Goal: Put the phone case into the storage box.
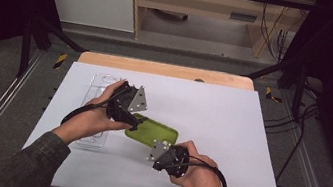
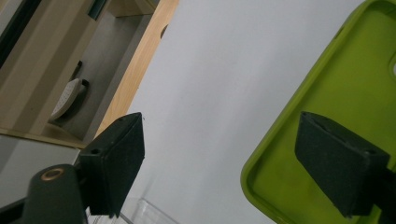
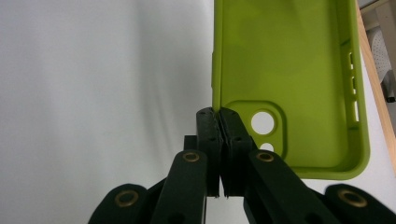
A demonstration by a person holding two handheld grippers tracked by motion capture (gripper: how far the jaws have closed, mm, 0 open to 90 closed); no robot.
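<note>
Fingers of the right gripper (image 3: 218, 114) are closed on the side wall of the green phone case (image 1: 153, 132), which lies open side up mid-desk; the left gripper (image 2: 233, 163) is spread wide astride the case's opposite end, one finger (image 2: 338, 163) inside the shell, nothing pinched. A light, soft, bendable shell is judged, best taken by its thin rim. A clear tray (image 1: 95, 112) lies near the left hand; ample bare white desk (image 1: 222, 112) is left rightward.

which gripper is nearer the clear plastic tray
Left. The left gripper is beside the clear plastic tray, its hand over it; the right gripper sits beyond the green phone case.
</note>
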